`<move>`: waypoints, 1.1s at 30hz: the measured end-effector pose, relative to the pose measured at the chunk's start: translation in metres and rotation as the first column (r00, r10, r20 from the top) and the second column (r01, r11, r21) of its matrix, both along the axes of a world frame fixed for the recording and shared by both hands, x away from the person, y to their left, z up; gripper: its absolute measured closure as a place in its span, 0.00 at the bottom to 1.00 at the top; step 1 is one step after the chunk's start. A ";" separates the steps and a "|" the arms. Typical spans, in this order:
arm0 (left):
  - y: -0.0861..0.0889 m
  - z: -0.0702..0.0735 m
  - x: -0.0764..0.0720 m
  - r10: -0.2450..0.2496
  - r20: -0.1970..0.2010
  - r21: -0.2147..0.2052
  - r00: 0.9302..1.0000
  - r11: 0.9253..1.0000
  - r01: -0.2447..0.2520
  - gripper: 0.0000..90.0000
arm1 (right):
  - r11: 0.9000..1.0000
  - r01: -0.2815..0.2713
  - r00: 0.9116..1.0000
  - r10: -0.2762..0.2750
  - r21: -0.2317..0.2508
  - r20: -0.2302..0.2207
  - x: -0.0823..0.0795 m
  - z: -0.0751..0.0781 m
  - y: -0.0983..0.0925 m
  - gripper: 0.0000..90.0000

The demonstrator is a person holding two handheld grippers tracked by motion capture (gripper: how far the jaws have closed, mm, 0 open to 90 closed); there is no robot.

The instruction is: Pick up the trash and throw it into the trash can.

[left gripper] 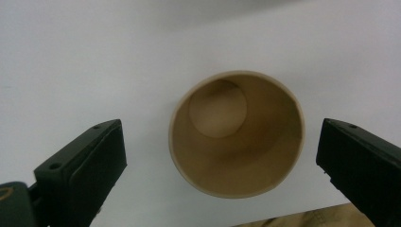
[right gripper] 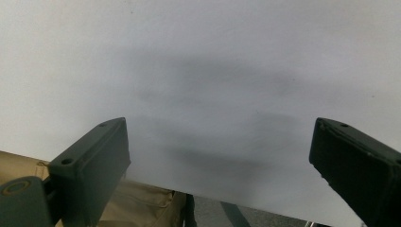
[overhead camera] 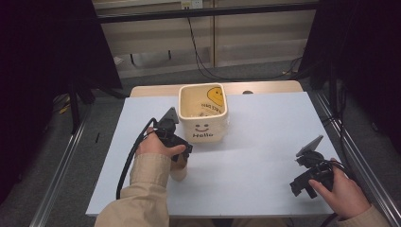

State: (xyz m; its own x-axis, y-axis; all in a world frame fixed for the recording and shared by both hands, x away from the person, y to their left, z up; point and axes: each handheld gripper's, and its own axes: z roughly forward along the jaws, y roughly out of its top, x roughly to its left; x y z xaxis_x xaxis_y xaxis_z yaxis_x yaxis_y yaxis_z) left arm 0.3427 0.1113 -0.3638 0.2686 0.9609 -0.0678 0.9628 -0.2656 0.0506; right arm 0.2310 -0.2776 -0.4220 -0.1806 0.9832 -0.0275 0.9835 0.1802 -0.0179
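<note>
A tan paper cup [left gripper: 236,137] stands upright and empty on the white table, seen straight down its mouth in the left gripper view. My left gripper [left gripper: 220,142] is open, a jaw on either side of the cup and well apart from its rim. In the high view the left gripper [overhead camera: 182,157] points down over the cup [overhead camera: 179,173], left of centre. My right gripper [overhead camera: 300,185] rests low near the table's front right; it [right gripper: 220,137] is open with nothing but bare table between its jaws.
A cream square bin [overhead camera: 203,128] with a smiley face and "Hello" on its front stands just behind the left gripper, mid-table. The white tabletop [overhead camera: 265,142] stretches between the two grippers. A metal rail [overhead camera: 359,151] runs along the right edge.
</note>
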 end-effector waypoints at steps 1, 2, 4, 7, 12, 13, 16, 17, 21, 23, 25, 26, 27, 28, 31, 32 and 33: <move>-0.001 -0.002 -0.001 0.007 -0.003 -0.007 1.000 1.000 -0.007 0.02 | 1.000 0.006 1.000 -0.006 0.003 0.000 0.000 0.000 0.000 0.06; -0.002 -0.003 -0.001 0.009 -0.006 -0.011 1.000 1.000 -0.009 0.02 | 1.000 0.005 1.000 -0.005 0.000 -0.001 0.000 0.001 0.000 0.06; -0.002 -0.006 -0.002 0.010 0.001 -0.006 1.000 1.000 -0.010 0.02 | 1.000 0.009 1.000 -0.009 -0.002 0.001 0.000 0.001 0.000 0.06; -0.005 -0.012 -0.004 0.005 -0.016 -0.014 1.000 1.000 -0.006 0.02 | 1.000 0.005 1.000 -0.005 0.002 0.001 0.000 0.001 -0.001 0.06; -0.005 -0.020 -0.005 0.006 -0.022 -0.021 1.000 1.000 -0.007 0.03 | 1.000 -0.002 1.000 0.002 -0.001 0.004 0.000 0.001 0.000 0.06; -0.005 -0.021 -0.005 0.008 -0.028 -0.017 1.000 1.000 -0.009 0.03 | 1.000 -0.003 1.000 0.003 -0.003 0.001 0.000 0.001 0.000 0.06; -0.005 -0.023 -0.005 0.005 -0.024 -0.002 1.000 1.000 -0.005 0.07 | 1.000 -0.003 1.000 0.003 -0.002 0.004 0.000 0.001 0.000 0.06; -0.005 -0.024 -0.005 0.012 -0.025 -0.006 1.000 1.000 -0.012 0.09 | 1.000 -0.001 1.000 0.001 -0.002 0.004 0.000 0.001 0.000 0.06; -0.006 -0.021 -0.006 0.018 -0.028 -0.021 0.999 1.000 -0.018 0.17 | 1.000 -0.003 1.000 0.003 -0.001 0.006 0.001 0.001 0.000 0.06; -0.005 -0.019 -0.005 0.024 -0.018 -0.016 1.000 1.000 -0.024 0.20 | 1.000 -0.003 1.000 0.003 -0.004 0.007 0.001 0.001 0.000 0.06; -0.004 -0.016 -0.005 0.027 -0.027 -0.022 0.999 0.999 -0.027 0.20 | 1.000 -0.003 1.000 0.003 0.001 0.010 0.001 0.001 0.001 0.06; -0.004 -0.015 -0.005 0.033 -0.024 -0.024 0.999 0.999 -0.033 0.20 | 1.000 -0.008 1.000 0.008 -0.001 0.010 0.001 0.001 0.000 0.06; -0.003 -0.012 -0.004 0.027 -0.026 -0.023 0.999 0.999 -0.027 0.20 | 1.000 -0.010 1.000 0.010 0.000 0.011 0.001 0.001 0.000 0.06; -0.003 -0.009 -0.003 0.030 -0.027 -0.027 0.999 0.999 -0.031 0.21 | 1.000 -0.007 1.000 0.007 -0.001 0.011 0.001 0.002 0.000 0.06; -0.002 0.006 0.001 0.007 -0.032 -0.049 0.999 0.999 -0.009 0.21 | 1.000 -0.007 1.000 0.007 0.006 0.013 0.001 0.002 0.000 0.06; -0.002 0.006 0.001 0.007 -0.032 -0.049 0.999 0.999 -0.009 0.21 | 1.000 -0.009 1.000 0.009 0.009 0.014 0.001 0.002 0.000 0.06; -0.002 0.011 0.002 0.010 -0.028 -0.046 1.000 0.999 -0.012 0.21 | 1.000 -0.009 1.000 0.009 0.009 0.014 0.001 0.002 0.000 0.06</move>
